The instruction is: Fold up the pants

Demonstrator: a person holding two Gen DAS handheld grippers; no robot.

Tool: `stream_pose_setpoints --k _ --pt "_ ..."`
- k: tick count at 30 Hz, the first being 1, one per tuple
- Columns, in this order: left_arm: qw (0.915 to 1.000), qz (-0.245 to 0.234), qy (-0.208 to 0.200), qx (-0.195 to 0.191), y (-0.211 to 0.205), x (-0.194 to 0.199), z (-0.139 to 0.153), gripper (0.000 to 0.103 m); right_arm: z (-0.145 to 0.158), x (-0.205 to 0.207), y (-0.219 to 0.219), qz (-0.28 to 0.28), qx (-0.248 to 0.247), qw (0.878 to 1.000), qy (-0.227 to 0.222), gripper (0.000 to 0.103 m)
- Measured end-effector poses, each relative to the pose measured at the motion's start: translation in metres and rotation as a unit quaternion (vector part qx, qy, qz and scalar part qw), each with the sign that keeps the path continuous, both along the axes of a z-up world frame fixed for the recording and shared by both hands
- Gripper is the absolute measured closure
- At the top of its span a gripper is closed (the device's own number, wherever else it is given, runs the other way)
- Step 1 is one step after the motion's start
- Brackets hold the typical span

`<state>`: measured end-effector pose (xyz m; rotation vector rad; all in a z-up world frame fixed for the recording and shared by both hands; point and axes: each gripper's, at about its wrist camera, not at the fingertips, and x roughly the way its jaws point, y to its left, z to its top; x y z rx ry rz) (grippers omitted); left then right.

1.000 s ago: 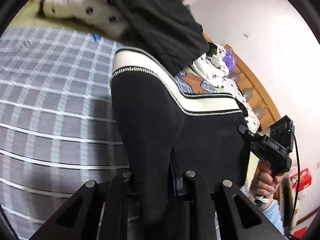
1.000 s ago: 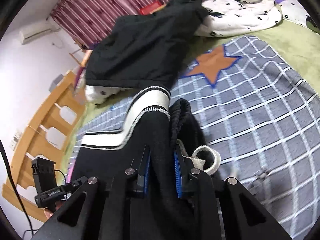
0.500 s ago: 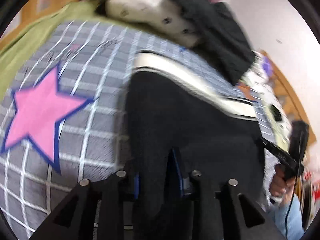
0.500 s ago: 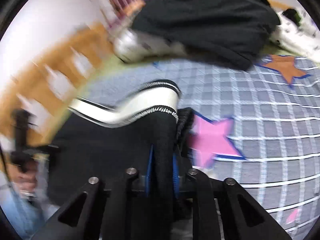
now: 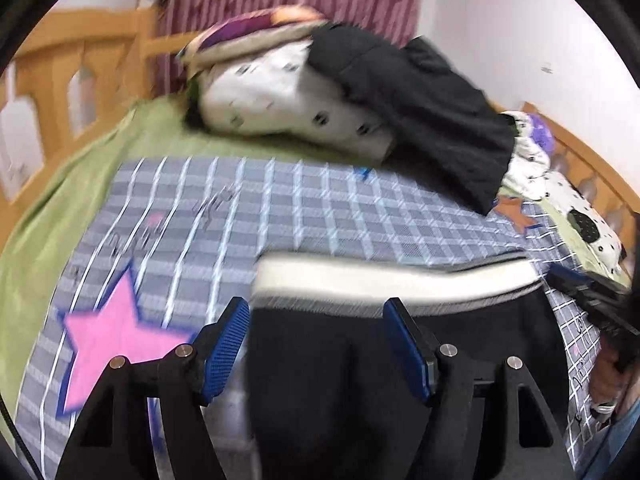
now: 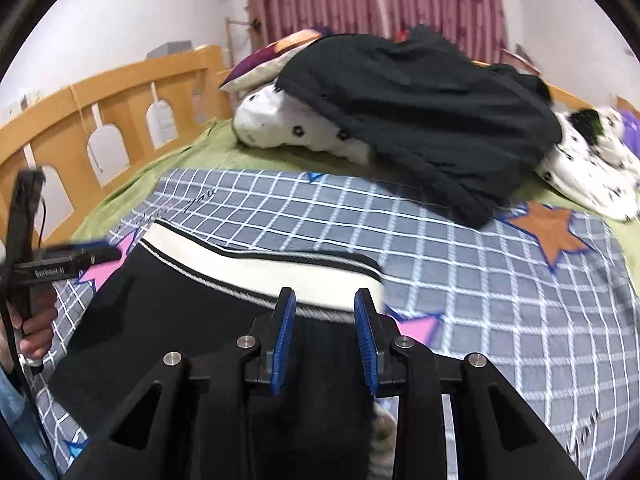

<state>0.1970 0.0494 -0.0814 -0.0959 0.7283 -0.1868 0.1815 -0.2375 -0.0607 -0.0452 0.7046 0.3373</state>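
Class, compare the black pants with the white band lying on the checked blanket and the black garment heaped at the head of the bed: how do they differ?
The pants lie spread flat on the checked blanket; the black garment is draped in a crumpled heap over a spotted white pillow. The pants carry a wide white band with thin stripes; the garment looks plain black. The pants lie near the camera, the garment farther back. Both are black fabric.

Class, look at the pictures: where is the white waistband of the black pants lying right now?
In the right wrist view, the white waistband lies on the checked blanket, ahead of the right gripper, with pink stars at both ends and the black jacket beyond.
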Motion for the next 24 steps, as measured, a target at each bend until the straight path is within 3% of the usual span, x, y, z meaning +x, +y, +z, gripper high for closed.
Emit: stream_pose_setpoints --k 2,4,5,10,13,19,22,24 --pt "0.9992 -0.023 0.001 0.033 -0.018 0.011 -0.008 0.035 -0.014 0.017 0.012 0.010 -0.009 1.000 0.005 0.073" --pt "0.9948 -0.021 0.043 0.091 -0.032 0.030 -0.036 0.035 -0.037 0.033 0.019 0.008 -0.030 0.999 0.015 0.073" --pt "0.9935 -0.016 0.057 0.097 -0.032 0.036 -0.053 0.034 -0.049 0.037 0.021 0.005 -0.042 0.999 0.017 0.073" --pt "0.9968 -0.016 0.054 0.057 -0.022 0.037 -0.054 0.033 -0.053 0.038 0.021 0.008 -0.052 0.999 0.006 0.073" --pt "0.9965 -0.015 0.046 0.069 -0.025 0.033 -0.055 0.032 -0.053 0.037 0.021 0.005 -0.051 0.999 0.006 0.072" --pt "0.9970 -0.008 0.044 0.063 -0.023 0.033 -0.051 0.031 -0.027 0.032 0.014 0.012 0.012 1.000 0.026 0.069" --pt "0.9974 0.001 0.031 0.066 -0.025 0.033 -0.046 0.031 -0.025 0.029 0.018 0.000 0.001 1.000 0.004 0.067" --pt "0.9958 -0.001 0.043 0.080 -0.029 0.039 -0.054 0.030 -0.044 0.039 0.023 0.000 -0.025 0.999 0.045 0.066"
